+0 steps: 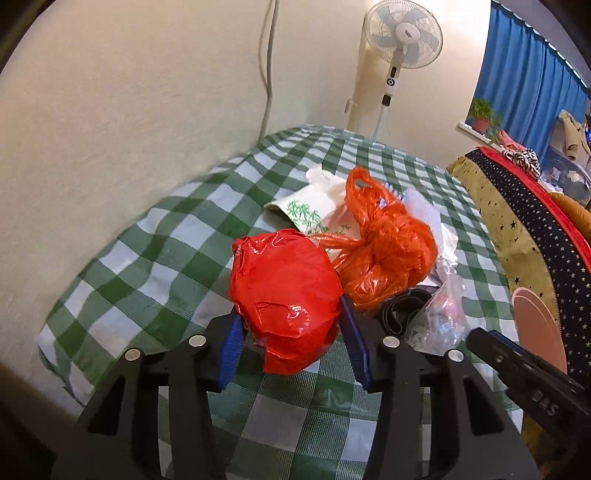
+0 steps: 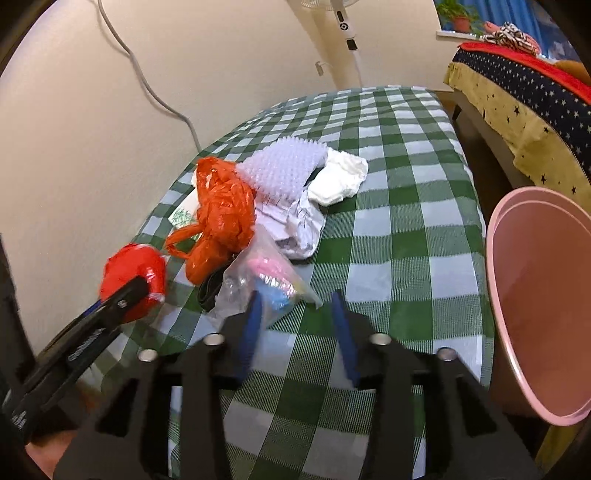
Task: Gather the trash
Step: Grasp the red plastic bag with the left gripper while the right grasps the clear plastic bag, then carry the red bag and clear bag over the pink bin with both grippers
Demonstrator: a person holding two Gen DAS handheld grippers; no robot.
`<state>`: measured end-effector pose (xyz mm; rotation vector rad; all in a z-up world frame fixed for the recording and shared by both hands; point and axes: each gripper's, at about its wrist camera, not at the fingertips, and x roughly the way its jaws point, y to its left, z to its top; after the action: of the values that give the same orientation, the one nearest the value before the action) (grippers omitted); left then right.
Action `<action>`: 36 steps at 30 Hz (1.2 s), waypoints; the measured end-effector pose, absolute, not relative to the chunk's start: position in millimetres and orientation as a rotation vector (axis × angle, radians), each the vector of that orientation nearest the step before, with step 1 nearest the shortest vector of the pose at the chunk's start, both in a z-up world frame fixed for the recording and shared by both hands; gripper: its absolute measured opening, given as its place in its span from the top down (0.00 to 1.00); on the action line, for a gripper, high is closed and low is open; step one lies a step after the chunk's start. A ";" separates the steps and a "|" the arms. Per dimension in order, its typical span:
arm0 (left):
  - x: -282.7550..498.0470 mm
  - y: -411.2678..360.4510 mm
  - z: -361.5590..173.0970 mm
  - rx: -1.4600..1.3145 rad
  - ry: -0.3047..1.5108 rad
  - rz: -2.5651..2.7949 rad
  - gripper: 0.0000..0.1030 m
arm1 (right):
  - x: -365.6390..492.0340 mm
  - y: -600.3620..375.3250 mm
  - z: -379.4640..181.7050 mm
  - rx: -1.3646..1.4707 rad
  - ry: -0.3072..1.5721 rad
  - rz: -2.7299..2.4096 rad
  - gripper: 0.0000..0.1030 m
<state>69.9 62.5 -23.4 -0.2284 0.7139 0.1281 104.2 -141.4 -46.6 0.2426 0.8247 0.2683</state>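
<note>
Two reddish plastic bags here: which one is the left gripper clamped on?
The glossy red balled-up bag, held between the left gripper pads. The translucent orange bag with loop handles lies free in the pile behind.

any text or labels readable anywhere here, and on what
"DAS": embossed on the black body of the right gripper, seen in the left wrist view; it may be part of a longer word.
White marking on the left gripper body in the right wrist view: too blurred to read.
Small dark badge on the fan hub: too small to read.
Faint print on the crumpled paper: unreadable.
</note>
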 end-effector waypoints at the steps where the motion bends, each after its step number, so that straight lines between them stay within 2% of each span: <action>1: 68.3 63.4 -20.5 -0.229 0.707 0.124 0.54 | 107.6 -141.3 -46.9 0.242 0.825 0.261 0.58; 9: 65.4 67.6 -11.6 -0.237 0.686 0.112 0.54 | 131.9 -127.6 -59.2 0.236 0.882 0.313 0.54; 10: 65.7 68.7 -11.9 -0.241 0.687 0.113 0.54 | 133.1 -126.7 -60.7 0.236 0.887 0.324 0.56; 15: 66.4 67.4 -10.6 -0.250 0.682 0.107 0.54 | 130.8 -127.1 -60.7 0.242 0.889 0.364 0.81; 16: 66.4 66.3 -10.1 -0.248 0.680 0.104 0.54 | 128.7 -127.6 -58.6 0.236 0.882 0.365 0.89; 20: 65.9 62.3 -10.2 -0.243 0.680 0.094 0.54 | 116.5 -133.9 -47.3 0.231 0.837 0.347 0.98; 36: 52.5 37.4 5.8 -0.180 0.640 0.037 0.54 | 74.3 -170.6 -1.2 0.194 0.685 0.200 0.98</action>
<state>52.5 37.4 5.8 -0.1805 0.6396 0.0368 74.3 -170.6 -1.2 0.1940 0.6855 0.1997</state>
